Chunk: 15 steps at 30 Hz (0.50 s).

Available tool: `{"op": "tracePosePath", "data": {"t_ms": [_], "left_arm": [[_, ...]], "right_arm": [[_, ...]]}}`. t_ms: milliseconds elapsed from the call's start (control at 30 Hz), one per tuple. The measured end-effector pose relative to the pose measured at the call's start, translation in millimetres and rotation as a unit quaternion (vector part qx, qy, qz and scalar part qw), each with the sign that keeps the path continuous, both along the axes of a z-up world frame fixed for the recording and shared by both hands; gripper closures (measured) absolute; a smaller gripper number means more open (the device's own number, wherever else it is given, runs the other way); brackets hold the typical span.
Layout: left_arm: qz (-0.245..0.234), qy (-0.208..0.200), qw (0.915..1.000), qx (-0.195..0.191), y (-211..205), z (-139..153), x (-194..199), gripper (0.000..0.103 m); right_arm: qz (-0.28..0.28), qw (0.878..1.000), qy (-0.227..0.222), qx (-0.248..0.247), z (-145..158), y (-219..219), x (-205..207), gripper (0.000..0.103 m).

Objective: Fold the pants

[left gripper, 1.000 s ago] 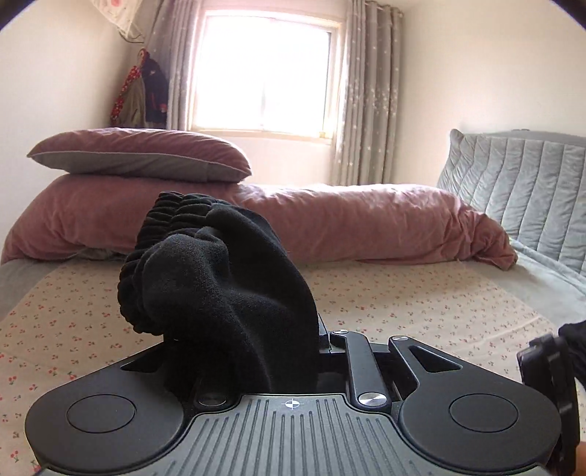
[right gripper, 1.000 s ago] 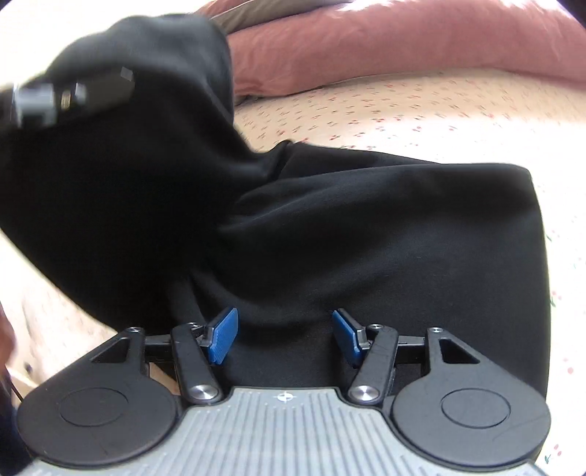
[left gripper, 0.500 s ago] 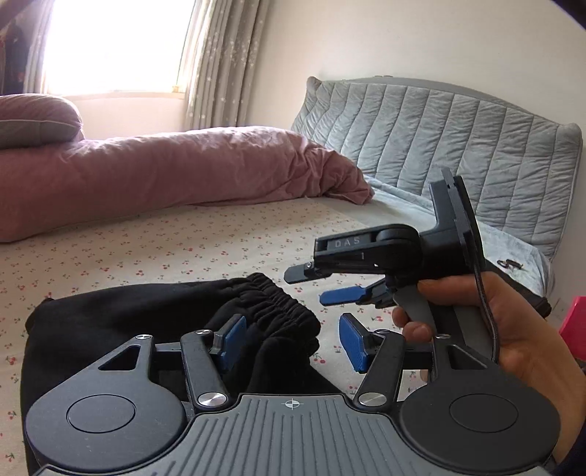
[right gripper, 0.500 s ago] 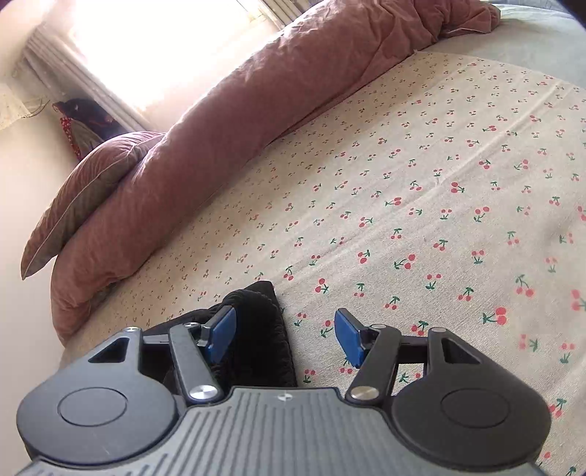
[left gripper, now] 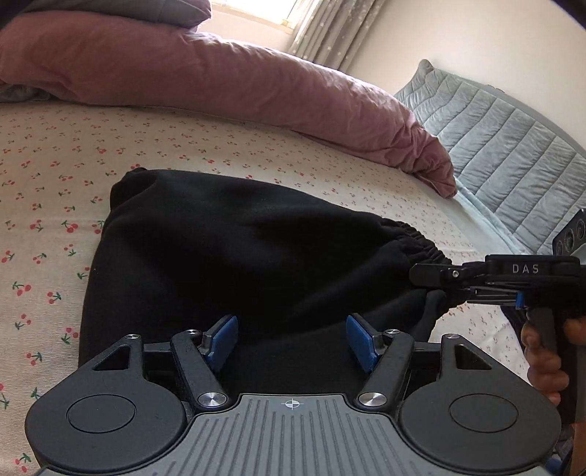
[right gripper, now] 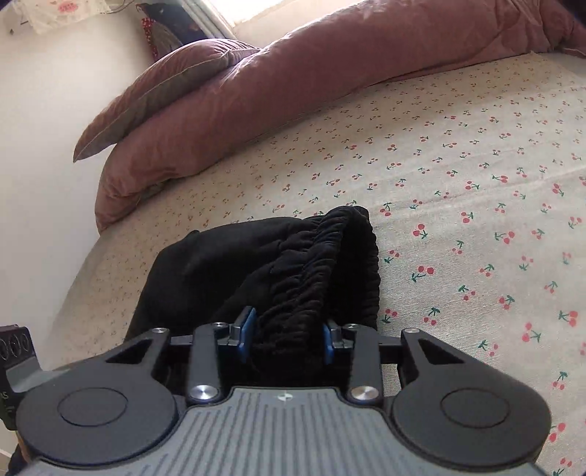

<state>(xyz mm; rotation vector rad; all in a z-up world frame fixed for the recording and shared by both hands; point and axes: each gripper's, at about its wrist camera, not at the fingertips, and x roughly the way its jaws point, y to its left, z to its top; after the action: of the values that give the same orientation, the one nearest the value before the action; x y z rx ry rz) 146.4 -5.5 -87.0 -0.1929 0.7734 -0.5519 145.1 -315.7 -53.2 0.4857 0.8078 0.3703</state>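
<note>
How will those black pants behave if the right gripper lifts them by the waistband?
Probably floppy: the black pants lie slumped in soft folds on the bed sheet, so they would drape and unfold. The waistband bunches between the right gripper fingers, suggesting stretchy elastic. The thick fleecy cloth looks unlikely to slip.

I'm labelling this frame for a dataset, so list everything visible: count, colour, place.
pants: one, black, folded on the sheet, elastic waistband toward the right tongs
bed sheet: one, cream with red cherries, under the pants
duvet: one, dusty pink, rolled along the far side
pillow: one, pink, on the duvet
headboard: one, grey quilted, at the bed's end
curtain: grey, by the window
left tongs: open above the pants
right tongs: shut on the waistband
hand: one, holding the right tongs
</note>
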Motion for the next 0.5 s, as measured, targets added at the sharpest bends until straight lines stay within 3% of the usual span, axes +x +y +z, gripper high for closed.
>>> {"op": "tracePosePath", "data": {"t_ms": [67,133,367,433,500], "left_arm": [[-0.007,-0.003,0.9999,0.008,4.9,1.9,-4.4,0.037],[0.001,-0.004,1.0000,-0.001,18.3,6.9,-5.8,0.037],[0.104,0.000,0.9931,-0.055,82.1,24.8,20.4,0.037],[0.112,-0.009,0.9927,-0.042,88.5,32.0,37.3,0.037],[0.125,-0.019,0.9916,-0.029,93.3,35.2,60.5,0.037]], "right_arm": [[-0.017,1.000,0.006,-0.013,-2.2,-9.4,-2.9,0.093],[-0.013,1.000,0.014,-0.002,-7.1,-14.5,-2.9,0.089],[-0.008,0.997,-0.009,-0.074,1.6,-2.9,-10.3,0.085],[-0.019,0.994,-0.025,-0.107,8.8,1.7,-13.7,0.072],[-0.035,0.985,-0.064,-0.157,20.1,16.2,-20.8,0.069]]}}
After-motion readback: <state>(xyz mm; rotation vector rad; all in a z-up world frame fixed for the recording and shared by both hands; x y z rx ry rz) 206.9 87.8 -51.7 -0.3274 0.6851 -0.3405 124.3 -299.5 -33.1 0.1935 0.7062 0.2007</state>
